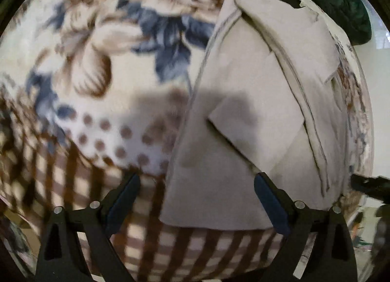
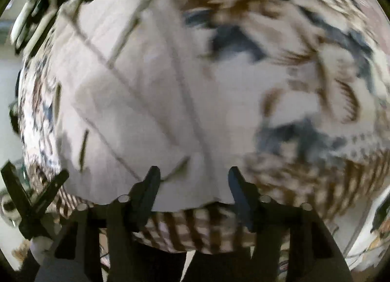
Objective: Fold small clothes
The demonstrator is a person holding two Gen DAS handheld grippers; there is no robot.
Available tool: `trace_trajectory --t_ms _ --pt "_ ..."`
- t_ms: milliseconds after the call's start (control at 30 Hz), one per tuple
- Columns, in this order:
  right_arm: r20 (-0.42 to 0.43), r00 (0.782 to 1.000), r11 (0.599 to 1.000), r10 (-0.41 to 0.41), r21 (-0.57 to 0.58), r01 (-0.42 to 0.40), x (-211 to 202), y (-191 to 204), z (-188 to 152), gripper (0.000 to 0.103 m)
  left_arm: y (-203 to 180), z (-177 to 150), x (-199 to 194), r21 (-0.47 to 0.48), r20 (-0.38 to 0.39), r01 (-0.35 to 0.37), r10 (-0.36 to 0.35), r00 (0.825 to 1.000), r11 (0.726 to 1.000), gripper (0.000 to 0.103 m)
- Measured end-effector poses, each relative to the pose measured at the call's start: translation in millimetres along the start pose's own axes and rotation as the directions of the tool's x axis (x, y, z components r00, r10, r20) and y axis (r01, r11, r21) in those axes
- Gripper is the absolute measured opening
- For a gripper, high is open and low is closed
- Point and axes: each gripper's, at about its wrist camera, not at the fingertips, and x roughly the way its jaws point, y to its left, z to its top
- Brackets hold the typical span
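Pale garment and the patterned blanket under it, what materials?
Garment: looks like thin woven cotton, matte, given its crisp flat folds and stitched seams. Blanket: probably fleece or plush, with a soft, fuzzy floral and check print, though blur leaves it open.

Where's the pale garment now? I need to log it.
In the left wrist view the pale garment lies right of centre on the floral blanket, ahead of the open left tongs.

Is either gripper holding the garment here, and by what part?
Nothing is held. Left gripper and right gripper are open above the pale garment.
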Motion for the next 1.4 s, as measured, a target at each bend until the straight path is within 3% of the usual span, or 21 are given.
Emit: trace_trajectory --t_ms 33,100,133,233,300,467,633,700,800,967,1033,1100,1133,1200,1267,1400 --pt "-0.017 1.000 1.000 -0.001 0.016 0.001 1.6 -11.0 -1.2 0.061 0.8 -4.1 1.5 -0.003 -0.004 0.020 -0.020 1.000 1.000 0.085" --pt "-0.054 0.998 0.997 0.026 0.067 -0.023 11.4 -31.8 -3.8 0.061 -4.3 -10.8 4.1 0.015 -0.008 0.019 -0.019 1.000 1.000 0.036" --pt "-0.073 0.996 0.994 0.061 0.097 -0.053 16.4 -40.9 -5.0 0.061 -7.2 -13.1 4.6 0.030 -0.008 0.004 -0.003 1.000 1.000 0.005" --pt "-0.064 0.986 0.977 0.153 0.161 -0.141 25.9 -48.4 -5.1 0.058 -14.5 -15.0 1.1 0.062 0.019 0.003 -0.004 1.000 0.998 0.004" --pt "-0.040 0.982 0.969 0.185 0.176 -0.176 23.7 -49.0 -6.2 0.005 -15.7 -16.9 -3.8 0.035 0.019 0.018 -0.019 1.000 0.999 0.004" --pt "-0.019 0.973 0.958 0.231 0.180 -0.223 3.0 -45.4 -11.0 0.005 -2.1 -2.7 -26.5 -0.130 0.012 0.121 -0.121 0.993 0.984 0.003" --pt "-0.014 0.954 0.943 0.298 0.158 -0.292 -31.8 -30.6 7.3 0.005 7.0 44.2 -42.3 -0.308 0.037 0.250 -0.251 0.967 0.918 0.003" --pt "0.006 0.949 0.937 0.316 0.155 -0.313 -42.9 -26.7 28.0 0.005 1.5 73.6 -43.4 -0.336 0.068 0.293 -0.288 0.955 0.895 0.003" --pt "0.055 0.950 0.940 0.308 0.137 -0.313 -53.0 -22.6 69.1 0.005 -8.8 119.5 -39.8 -0.329 0.121 0.326 -0.303 0.945 0.886 0.003" --pt "0.154 0.941 0.939 0.302 0.120 -0.321 -62.8 -17.9 147.2 0.005 -7.7 190.5 -16.1 -0.320 0.167 0.310 -0.268 0.949 0.895 0.005" --pt "0.170 0.929 0.930 0.329 0.111 -0.350 -59.2 -15.1 169.9 0.006 -1.5 200.0 -1.0 -0.354 0.152 0.338 -0.302 0.941 0.872 0.007" --pt "0.168 0.918 0.916 0.360 0.126 -0.382 -55.3 -18.3 192.8 0.015 9.5 207.1 8.0 -0.397 0.139 0.355 -0.327 0.935 0.846 0.013" --pt "0.159 0.918 0.913 0.365 0.131 -0.386 -53.9 -18.4 198.8 0.034 15.9 208.0 7.5 -0.408 0.147 0.356 -0.324 0.934 0.841 0.020" --pt "0.211 0.908 0.912 0.362 0.123 -0.392 -64.9 -24.7 198.3 0.055 26.5 202.8 -2.5 -0.405 0.187 0.367 -0.316 0.930 0.838 0.032" --pt "0.246 0.919 0.936 0.308 0.095 -0.339 -77.3 -30.9 190.9 0.058 33.6 199.0 -11.9 -0.391 0.208 0.338 -0.276 0.938 0.856 0.050" --pt "0.216 0.936 0.952 0.279 0.067 -0.300 -71.0 -32.2 183.2 0.058 29.5 194.8 -16.5 -0.297 0.210 0.276 -0.219 0.953 0.914 0.051"
